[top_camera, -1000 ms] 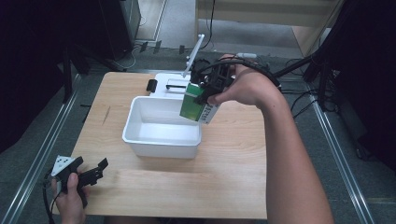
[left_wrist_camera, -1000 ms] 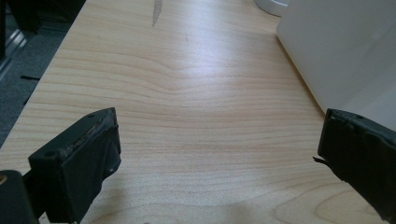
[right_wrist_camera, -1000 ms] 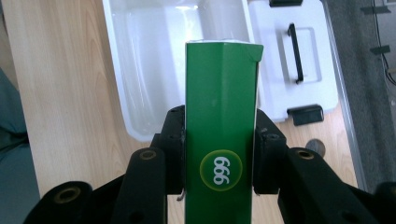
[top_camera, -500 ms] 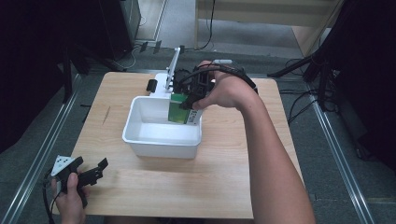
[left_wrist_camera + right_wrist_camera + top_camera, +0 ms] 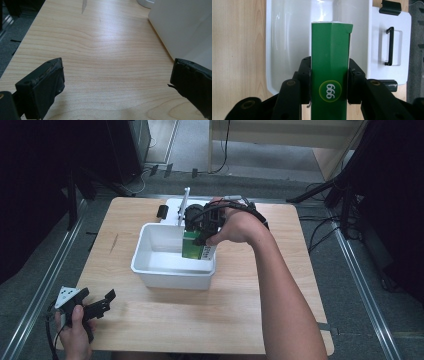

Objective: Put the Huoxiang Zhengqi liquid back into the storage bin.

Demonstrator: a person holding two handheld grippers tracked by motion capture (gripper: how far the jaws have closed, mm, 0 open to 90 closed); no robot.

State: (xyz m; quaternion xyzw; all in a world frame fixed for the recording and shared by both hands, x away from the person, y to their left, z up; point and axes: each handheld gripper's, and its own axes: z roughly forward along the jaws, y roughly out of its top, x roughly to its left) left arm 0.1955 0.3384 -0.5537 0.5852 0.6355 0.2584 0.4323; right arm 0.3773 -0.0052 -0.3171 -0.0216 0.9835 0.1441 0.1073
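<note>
Right gripper view: right claw (image 5: 329, 82) clamps a green cardboard box (image 5: 330, 62) over the white plastic tub (image 5: 287, 45); left claw (image 5: 117, 82) gapes, empty, over the wooden table (image 5: 100, 50).

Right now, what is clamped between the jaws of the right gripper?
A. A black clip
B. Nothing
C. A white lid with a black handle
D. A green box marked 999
D: in the right gripper view the right gripper has both pads pressed against the sides of the green box, above the white tub.
</note>
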